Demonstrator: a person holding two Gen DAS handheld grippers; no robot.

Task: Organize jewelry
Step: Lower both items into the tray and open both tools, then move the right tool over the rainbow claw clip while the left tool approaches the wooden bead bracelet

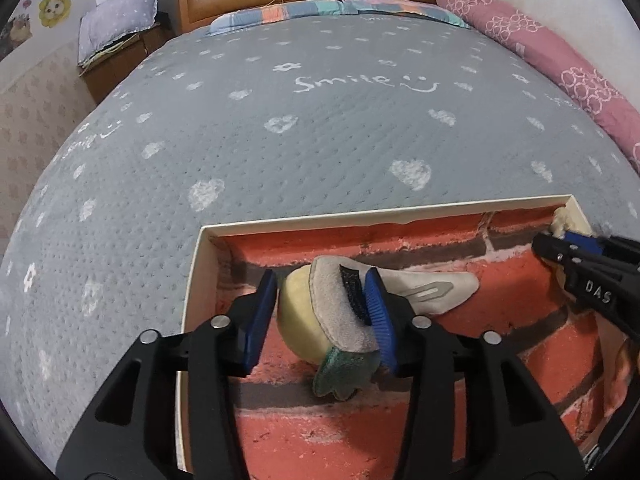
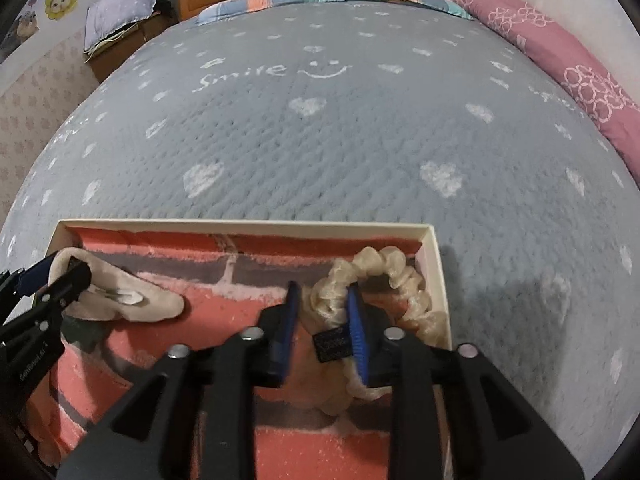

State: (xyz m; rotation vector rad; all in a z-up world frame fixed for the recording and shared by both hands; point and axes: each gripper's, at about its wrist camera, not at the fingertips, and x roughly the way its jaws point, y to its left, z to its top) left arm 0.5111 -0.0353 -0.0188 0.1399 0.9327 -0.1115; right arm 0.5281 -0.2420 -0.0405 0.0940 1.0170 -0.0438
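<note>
The landmark is the shallow white box (image 1: 192, 280) on the grey bedspread (image 1: 320, 128), its floor lined with a brick-print sheet (image 1: 440, 240). Both grippers are lowered into it at once.

The left gripper (image 1: 320, 312) is held part-open at the box's left side. A plush hair clip (image 1: 332, 304), with a yellow ball, grey felt, a green leaf and a metal snap clip on its tail, is seen between the blue pads; the right pad touches the felt, while a gap shows at the left pad, so it appears to be let go rather than clamped.

The right gripper (image 2: 324, 320) is held part-open at the box's right end. A cream scrunchie (image 2: 380, 276) lies against the right wall, one strand and its black label between the pads, with the left pad clear of it.

The step in hand is judged to be the release. It is done well if the jaws are widened until both pads are free of felt and fabric, and the grippers are then lifted straight up, so that nothing is dragged out over the rim. The felt at the left gripper's right pad and the scrunchie's label are the likeliest snags.
</note>
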